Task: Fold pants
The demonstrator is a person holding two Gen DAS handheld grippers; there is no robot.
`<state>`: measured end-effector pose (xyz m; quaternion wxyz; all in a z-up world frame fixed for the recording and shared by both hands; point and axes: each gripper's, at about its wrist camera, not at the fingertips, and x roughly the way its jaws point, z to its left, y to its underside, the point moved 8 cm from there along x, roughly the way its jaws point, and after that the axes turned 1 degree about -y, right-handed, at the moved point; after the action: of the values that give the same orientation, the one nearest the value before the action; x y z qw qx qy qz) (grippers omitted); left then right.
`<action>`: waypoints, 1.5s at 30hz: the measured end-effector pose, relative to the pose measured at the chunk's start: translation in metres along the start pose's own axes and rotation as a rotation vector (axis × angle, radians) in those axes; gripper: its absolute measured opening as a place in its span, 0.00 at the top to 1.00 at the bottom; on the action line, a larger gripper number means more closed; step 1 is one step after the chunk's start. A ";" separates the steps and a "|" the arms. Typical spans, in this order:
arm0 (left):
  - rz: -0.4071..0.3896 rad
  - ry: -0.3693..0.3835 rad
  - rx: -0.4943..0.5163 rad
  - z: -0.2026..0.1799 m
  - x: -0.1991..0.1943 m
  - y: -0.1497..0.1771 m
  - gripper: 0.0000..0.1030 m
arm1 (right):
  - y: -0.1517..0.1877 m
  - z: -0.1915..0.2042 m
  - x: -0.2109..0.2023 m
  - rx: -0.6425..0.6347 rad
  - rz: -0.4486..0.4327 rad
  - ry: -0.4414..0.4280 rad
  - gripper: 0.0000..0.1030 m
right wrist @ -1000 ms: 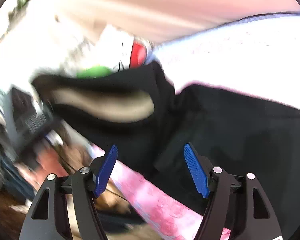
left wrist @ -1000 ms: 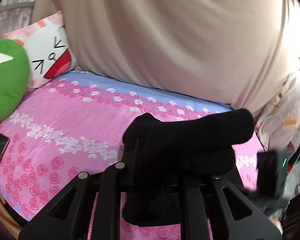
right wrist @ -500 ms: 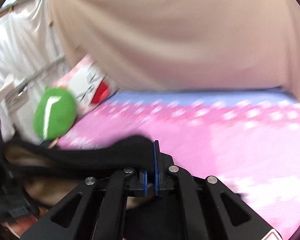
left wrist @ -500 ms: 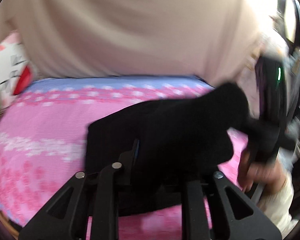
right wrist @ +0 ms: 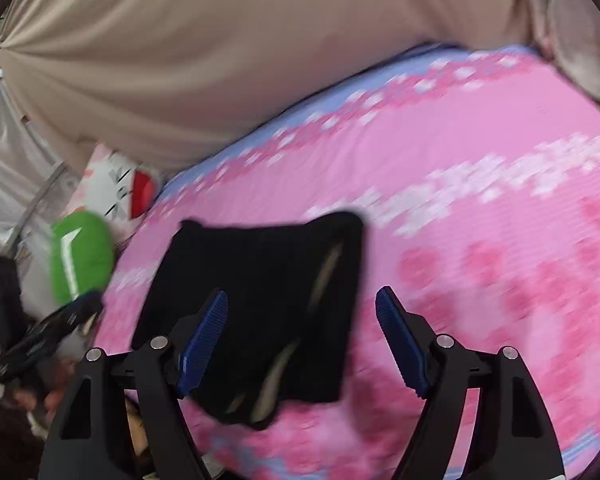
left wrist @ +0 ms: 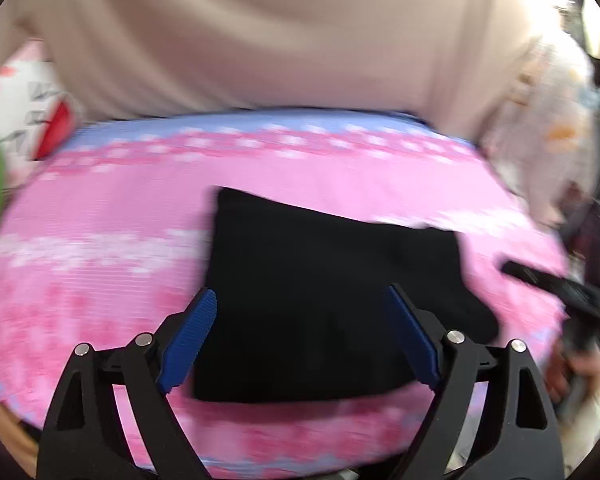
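From your left wrist camera, your left gripper [left wrist: 300,338] has let go. Half a second ago it was pinching the black pants [left wrist: 324,280]; now its blue pads are wide apart and the pants lie folded on the pink bedsheet [left wrist: 112,208].

From your right wrist camera, your right gripper [right wrist: 302,342] was clamped too and is now spread open. The fold looks done.

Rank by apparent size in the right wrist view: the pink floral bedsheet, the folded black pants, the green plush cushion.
1. Pink floral bedsheet, fills most of the frame.
2. Folded black pants, nearer the camera, so somewhat enlarged.
3. Green plush cushion, smallest, farther off, partly hidden at its lower edge.
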<state>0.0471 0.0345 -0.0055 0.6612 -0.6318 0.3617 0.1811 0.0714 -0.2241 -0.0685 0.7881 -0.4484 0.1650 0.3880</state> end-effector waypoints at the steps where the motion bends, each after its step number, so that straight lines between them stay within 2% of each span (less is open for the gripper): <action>1: -0.009 -0.069 -0.004 0.013 0.003 -0.001 0.18 | 0.008 0.009 0.013 -0.010 0.040 -0.016 0.27; 3: -0.011 -0.126 -0.010 0.026 0.008 -0.001 0.18 | 0.018 0.015 0.034 -0.042 0.076 0.051 0.27; 5: 0.001 -0.117 -0.026 0.035 0.011 0.001 0.18 | 0.020 0.014 0.055 -0.091 0.087 0.156 0.28; 6: 0.006 -0.124 -0.029 0.038 0.014 0.002 0.18 | 0.020 0.013 0.059 -0.115 0.074 0.187 0.42; 7: 0.005 -0.129 -0.028 0.040 0.014 0.004 0.18 | 0.018 0.015 0.063 -0.145 0.065 0.206 0.63; 8: 0.005 -0.144 -0.028 0.043 0.016 0.005 0.18 | 0.014 0.019 0.066 -0.174 0.062 0.236 0.71; 9: 0.007 -0.156 -0.030 0.046 0.017 0.006 0.18 | 0.007 0.024 0.066 -0.197 0.057 0.243 0.92; 12: 0.007 -0.169 -0.044 0.055 0.019 0.002 0.18 | -0.026 0.057 0.036 -0.260 -0.023 0.162 0.92; 15: -0.006 -0.181 -0.053 0.060 0.018 0.002 0.15 | -0.051 0.079 0.012 -0.355 -0.111 0.199 0.92; 17: -0.014 -0.196 -0.052 0.061 0.022 0.003 0.11 | -0.050 0.053 0.030 -0.325 -0.058 0.227 0.86; 18: 0.000 -0.202 -0.051 0.061 0.029 0.006 0.11 | -0.043 0.038 0.038 -0.309 -0.020 0.263 0.78; 19: 0.017 -0.206 -0.053 0.062 0.034 0.009 0.11 | -0.030 0.001 0.056 -0.259 0.029 0.381 0.75; 20: 0.032 -0.210 -0.058 0.063 0.039 0.012 0.11 | -0.019 -0.018 0.062 -0.216 0.072 0.439 0.74; 21: 0.045 -0.210 -0.061 0.063 0.043 0.014 0.11 | -0.011 -0.029 0.059 -0.166 0.076 0.432 0.74; 22: 0.048 -0.210 -0.059 0.063 0.044 0.015 0.11 | -0.009 -0.028 0.050 -0.115 0.042 0.376 0.74; 24: 0.048 -0.215 -0.045 0.060 0.047 0.015 0.11 | -0.014 -0.008 0.027 -0.107 -0.030 0.288 0.74; 25: 0.046 -0.224 -0.035 0.058 0.049 0.014 0.11 | -0.019 0.009 0.019 -0.138 -0.063 0.265 0.74; 27: 0.038 -0.238 -0.015 0.053 0.055 0.012 0.11 | -0.025 0.040 0.019 -0.218 -0.069 0.241 0.74; 29: 0.047 -0.256 -0.007 0.052 0.059 0.012 0.11 | -0.025 0.069 0.040 -0.291 -0.034 0.189 0.74; 30: 0.046 -0.262 -0.008 0.052 0.060 0.012 0.11 | -0.024 0.071 0.053 -0.308 -0.006 0.173 0.75; 31: 0.048 -0.271 -0.010 0.053 0.060 0.012 0.10 | -0.019 0.071 0.068 -0.320 0.029 0.177 0.77; 33: 0.050 -0.290 -0.013 0.058 0.060 0.014 0.10 | -0.016 0.042 0.105 -0.314 0.097 0.273 0.80; 34: 0.059 -0.302 -0.019 0.064 0.060 0.016 0.10 | -0.018 0.026 0.118 -0.296 0.118 0.305 0.86; 35: 0.065 -0.305 -0.021 0.067 0.060 0.018 0.10 | -0.026 0.018 0.119 -0.243 0.095 0.265 0.88; 36: 0.072 -0.312 -0.025 0.074 0.059 0.021 0.10 | -0.030 0.015 0.114 -0.198 0.097 0.267 0.96; 37: 0.073 -0.317 -0.031 0.078 0.059 0.022 0.09 | -0.036 0.017 0.108 -0.175 0.089 0.278 0.89; 38: 0.073 -0.321 -0.039 0.084 0.057 0.023 0.09 | -0.043 0.034 0.098 -0.192 0.046 0.245 0.87; 40: 0.078 -0.325 -0.057 0.093 0.057 0.024 0.09 | -0.048 0.075 0.097 -0.245 0.033 0.143 0.87; 43: 0.087 -0.333 -0.083 0.107 0.056 0.026 0.09 | -0.042 0.123 0.127 -0.313 0.093 0.033 0.87; 45: 0.085 -0.346 -0.109 0.120 0.051 0.029 0.09 | -0.035 0.147 0.164 -0.368 0.159 0.028 0.87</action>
<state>0.0910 0.1433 -0.0690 0.6702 -0.6103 0.2584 0.3342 0.1907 -0.0359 -0.0679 0.6575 -0.5757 0.1373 0.4664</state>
